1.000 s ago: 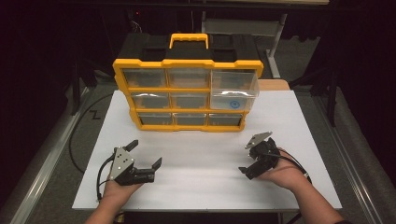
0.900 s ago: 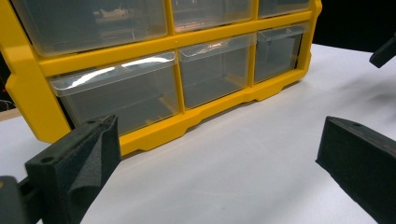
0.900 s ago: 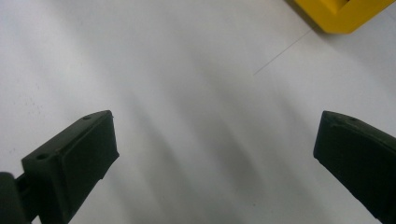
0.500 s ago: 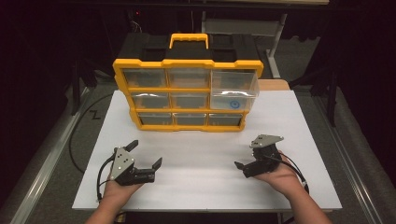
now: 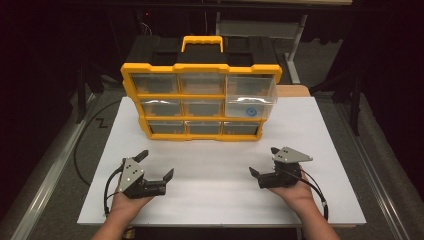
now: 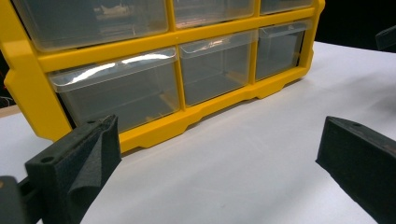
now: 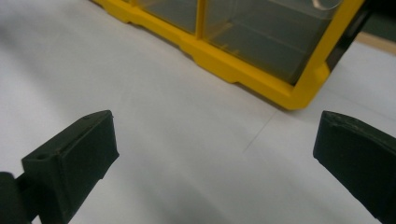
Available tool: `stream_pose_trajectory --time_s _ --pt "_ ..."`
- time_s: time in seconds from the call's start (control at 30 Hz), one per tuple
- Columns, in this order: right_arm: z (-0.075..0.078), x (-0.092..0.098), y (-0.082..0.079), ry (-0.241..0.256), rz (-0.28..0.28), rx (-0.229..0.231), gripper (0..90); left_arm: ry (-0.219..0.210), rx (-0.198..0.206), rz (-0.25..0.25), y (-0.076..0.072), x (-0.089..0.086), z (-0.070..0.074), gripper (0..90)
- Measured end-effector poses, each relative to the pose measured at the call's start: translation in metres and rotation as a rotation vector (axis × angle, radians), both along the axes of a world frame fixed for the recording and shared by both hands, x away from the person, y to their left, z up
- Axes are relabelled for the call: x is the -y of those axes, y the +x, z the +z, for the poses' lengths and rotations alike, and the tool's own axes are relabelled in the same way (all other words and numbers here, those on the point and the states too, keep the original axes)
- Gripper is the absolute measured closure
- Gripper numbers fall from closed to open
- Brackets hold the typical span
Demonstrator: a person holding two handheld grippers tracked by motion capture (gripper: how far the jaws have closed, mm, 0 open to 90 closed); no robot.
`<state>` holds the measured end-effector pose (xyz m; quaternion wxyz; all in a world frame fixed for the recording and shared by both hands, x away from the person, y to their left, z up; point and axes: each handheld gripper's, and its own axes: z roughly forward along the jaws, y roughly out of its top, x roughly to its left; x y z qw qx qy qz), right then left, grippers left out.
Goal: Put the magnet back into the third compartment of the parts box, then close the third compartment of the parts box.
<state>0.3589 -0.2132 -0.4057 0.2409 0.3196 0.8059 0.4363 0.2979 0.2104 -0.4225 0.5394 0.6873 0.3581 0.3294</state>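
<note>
Left tongs [image 5: 156, 165] and right tongs [image 5: 264, 161], each with jaws spread wide and empty, rest low over the white desk [image 5: 215, 165], well apart. Beyond them stands the yellow drawer organiser [image 5: 200, 100], upright at the desk's far side; its upper-right clear drawer [image 5: 249, 97] protrudes.

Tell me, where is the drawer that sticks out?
In the high view, the clear plastic drawer sticks out at the upper right of the yellow drawer cabinet, beyond the right hand-held gripper.
</note>
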Motion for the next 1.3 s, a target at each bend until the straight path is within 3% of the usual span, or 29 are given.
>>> stream_pose_trajectory --time_s 0.1,0.33,0.5,0.67,0.83,1.0,1.17,1.3 --pt "-0.0063 0.0040 -0.0040 0.045 -0.009 0.007 0.9 -0.004 -0.004 -0.003 0.0018 -0.0004 -0.0004 0.3" --pt "-0.0083 0.0040 -0.0031 0.054 -0.040 0.030 0.9 -0.007 -0.012 -0.007 0.0012 -0.0023 -0.0012 0.3" --pt "-0.0052 0.0042 -0.0034 0.092 -0.059 0.050 0.9 0.000 -0.004 -0.017 0.0014 -0.0016 -0.0007 0.3" --pt "-0.0045 0.0057 -0.0036 0.090 -0.071 0.055 0.9 0.010 -0.005 -0.010 0.0023 -0.0010 -0.0013 0.3" --pt "-0.0058 0.0053 -0.0027 0.096 -0.069 0.055 1.6 -0.009 0.001 -0.009 0.0013 -0.0006 0.0001 0.3" --pt "-0.0064 0.0048 -0.0043 0.098 -0.065 0.056 2.6 -0.009 -0.018 -0.006 0.0021 0.0000 -0.0015 0.3" --pt "-0.0054 0.0034 -0.0060 0.099 -0.058 0.065 8.2 0.001 -0.008 -0.004 -0.0018 -0.0018 -0.0007 0.3" --pt "-0.0043 0.0026 -0.0084 0.106 -0.045 0.081 17.2 -0.030 -0.013 0.007 -0.0011 -0.0043 0.0002 0.3"
